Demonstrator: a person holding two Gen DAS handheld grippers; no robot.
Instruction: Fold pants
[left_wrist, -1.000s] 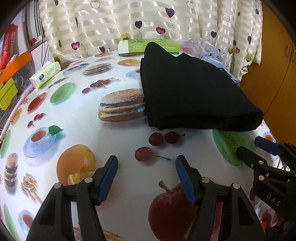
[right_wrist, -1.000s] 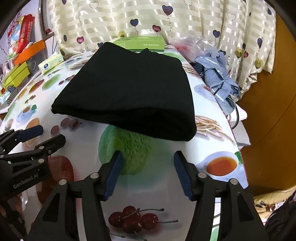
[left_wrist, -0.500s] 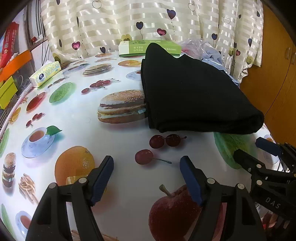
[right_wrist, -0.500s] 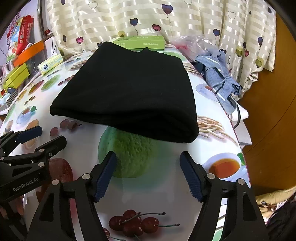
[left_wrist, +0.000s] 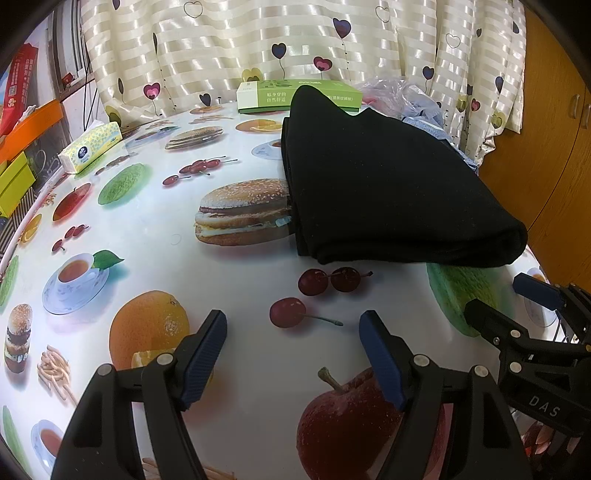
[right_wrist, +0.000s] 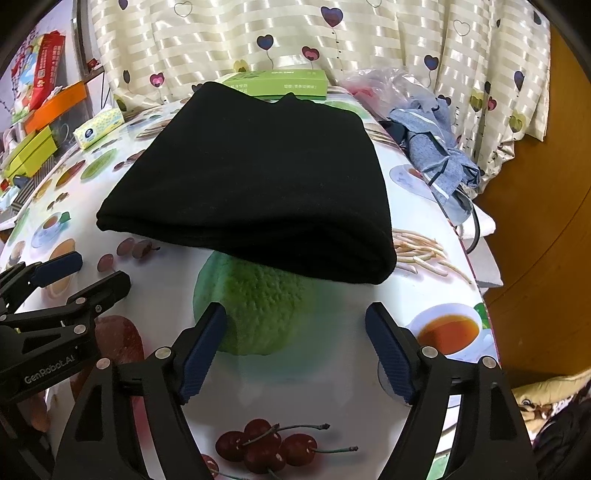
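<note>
My left gripper (left_wrist: 293, 334) hangs low over the worktop (left_wrist: 147, 240), jaws spread wide, nothing between them. Printed cherries and a printed apple lie under the gap. My right gripper (right_wrist: 295, 332) is likewise wide apart and empty, poised over a printed green fruit.

The pants (left_wrist: 388, 184) lie folded into a thick black bundle, flat on the worktop, ahead of both grippers and clear of both. From the left wrist view the bundle sits ahead and to the right, its rounded folded edge facing me, its left edge overlapping a printed hamburger. From the right wrist view it lies straight ahead, the near fold just beyond the fingertips (right_wrist: 218, 317), covering the far rim of the green fruit.

The two grippers sit side by side near the worktop's front, each visible at the edge of the other's view.

Behind the pants: a green box (right_wrist: 288, 85) against the heart-patterned curtain (left_wrist: 295, 44). A tissue pack (left_wrist: 90, 147) lies far left. A crumpled grey-blue garment (right_wrist: 432, 144) lies to the right of the pants, at the worktop's edge.
</note>
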